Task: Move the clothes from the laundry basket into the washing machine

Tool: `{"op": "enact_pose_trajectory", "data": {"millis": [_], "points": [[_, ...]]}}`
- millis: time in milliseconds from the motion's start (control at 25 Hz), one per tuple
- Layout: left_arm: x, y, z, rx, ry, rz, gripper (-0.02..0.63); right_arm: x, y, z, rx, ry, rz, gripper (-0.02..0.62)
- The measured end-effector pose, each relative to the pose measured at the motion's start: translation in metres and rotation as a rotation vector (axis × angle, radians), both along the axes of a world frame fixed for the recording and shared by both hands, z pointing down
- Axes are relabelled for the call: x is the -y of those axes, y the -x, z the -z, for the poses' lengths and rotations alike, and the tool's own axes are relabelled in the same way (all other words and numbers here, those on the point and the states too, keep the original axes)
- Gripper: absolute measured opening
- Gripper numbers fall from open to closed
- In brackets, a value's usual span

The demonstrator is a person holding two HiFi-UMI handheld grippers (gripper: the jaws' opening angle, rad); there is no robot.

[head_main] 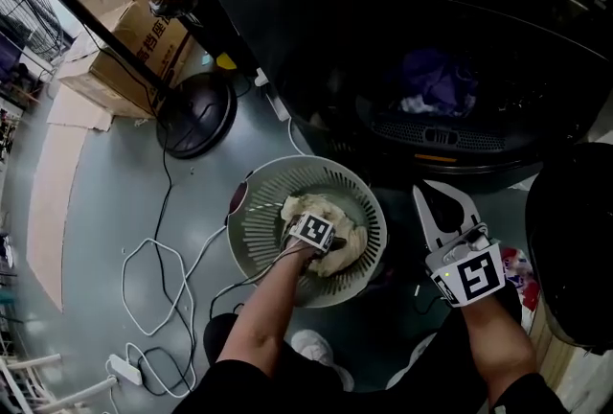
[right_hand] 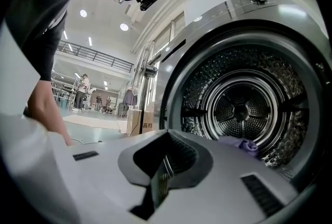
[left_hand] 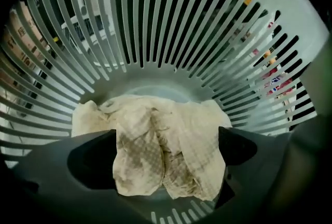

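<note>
I have two grippers in play. My left gripper (left_hand: 168, 153) is down inside the one round, slatted laundry basket (head_main: 257, 228), pointing steeply at its floor. Its jaws are spread wide, one on each side of the single piece left in there, a crumpled cream checked cloth (left_hand: 155, 129). The cloth lies bunched on the basket bottom between the jaws, and I see neither pad pinching it. My right gripper (right_hand: 155, 181) is held level outside the basket, facing the open mouth of the front-loading washing machine (head_main: 431, 29). Its jaws are closed together with nothing between them. Through the opening I count one purple garment (right_hand: 244, 144) lying at the front of the steel drum (right_hand: 241, 106); the head view shows a bit of white beside it, which I cannot identify. The basket sits on the grey floor just in front of the machine. Off to the left are stacked cardboard boxes (head_main: 144, 38), one round black stand base (head_main: 196, 113) and loops of white cable (head_main: 158, 297).
</note>
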State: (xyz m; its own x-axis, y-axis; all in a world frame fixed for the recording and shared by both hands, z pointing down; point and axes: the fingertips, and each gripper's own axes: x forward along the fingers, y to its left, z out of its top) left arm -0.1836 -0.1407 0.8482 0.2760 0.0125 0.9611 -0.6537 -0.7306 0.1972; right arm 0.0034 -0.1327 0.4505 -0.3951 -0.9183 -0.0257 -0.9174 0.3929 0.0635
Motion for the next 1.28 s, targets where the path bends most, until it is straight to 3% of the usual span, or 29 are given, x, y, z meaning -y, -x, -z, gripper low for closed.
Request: {"op": "enact_pose_trajectory", "data": {"millis": [200, 320, 480, 760, 800, 840, 920, 960, 1280], "points": [[-0.012, 0.006, -0.033, 0.048, 0.053, -0.001, 0.560, -0.003, 0.000, 0.000, -0.009, 0.006, -0.003, 0.008], [-0.015, 0.005, -0.048, 0.030, 0.068, -0.006, 0.560, -0.005, -0.006, -0.002, -0.020, 0.016, -0.012, 0.008], [-0.015, 0.001, -0.060, 0.035, 0.041, -0.015, 0.560, -0.007, -0.013, -0.005, -0.035, 0.032, -0.027, 0.008], [-0.012, 0.008, -0.059, 0.108, 0.055, -0.034, 0.556, -0.013, -0.025, -0.007, -0.045, 0.036, -0.040, 0.008], [-0.009, 0.009, -0.057, 0.115, 0.048, -0.026, 0.531, -0.013, -0.026, -0.007, -0.045, 0.034, -0.039, 0.008], [-0.006, 0.010, -0.054, 0.121, 0.037, -0.013, 0.433, -0.013, -0.028, -0.007, -0.044, 0.034, -0.039, 0.008], [0.000, 0.010, -0.045, 0.121, 0.004, 0.002, 0.135, -0.013, -0.029, -0.008, -0.040, 0.035, -0.039, 0.008], [0.001, 0.009, -0.041, 0.118, -0.005, -0.001, 0.074, -0.013, -0.029, -0.008, -0.037, 0.033, -0.038, 0.008], [0.007, 0.006, -0.015, 0.045, -0.001, 0.026, 0.055, -0.012, -0.030, -0.004, -0.028, 0.018, -0.030, 0.008]]}}
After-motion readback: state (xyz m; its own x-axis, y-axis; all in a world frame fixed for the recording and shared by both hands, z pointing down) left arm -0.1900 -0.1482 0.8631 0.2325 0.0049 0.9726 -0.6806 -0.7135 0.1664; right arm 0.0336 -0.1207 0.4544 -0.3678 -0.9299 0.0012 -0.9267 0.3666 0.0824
